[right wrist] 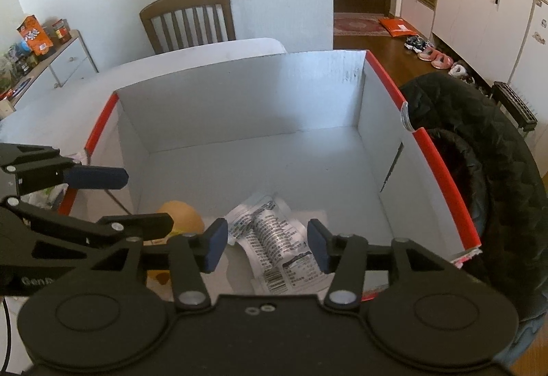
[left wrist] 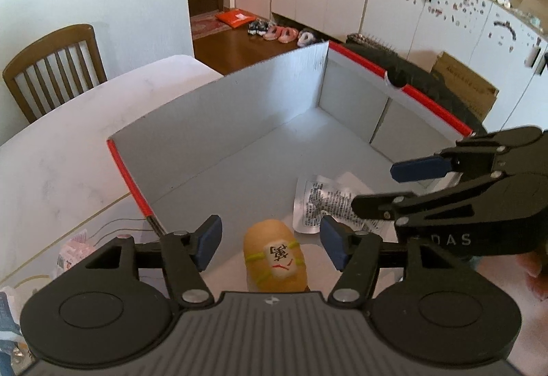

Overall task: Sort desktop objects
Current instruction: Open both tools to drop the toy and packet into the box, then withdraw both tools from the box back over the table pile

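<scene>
Both grippers hang with jaws apart and empty over the red-rimmed box (right wrist: 441,153), left gripper (left wrist: 270,244) above the yellow toy (left wrist: 274,256) at lower centre, right gripper (right wrist: 267,247) above the printed packet (right wrist: 284,239), so each should lift straight up without snagging the walls.

Tan toy (left wrist: 274,256) and crinkled printed packet (right wrist: 281,242) in grey box (right wrist: 239,109)
</scene>
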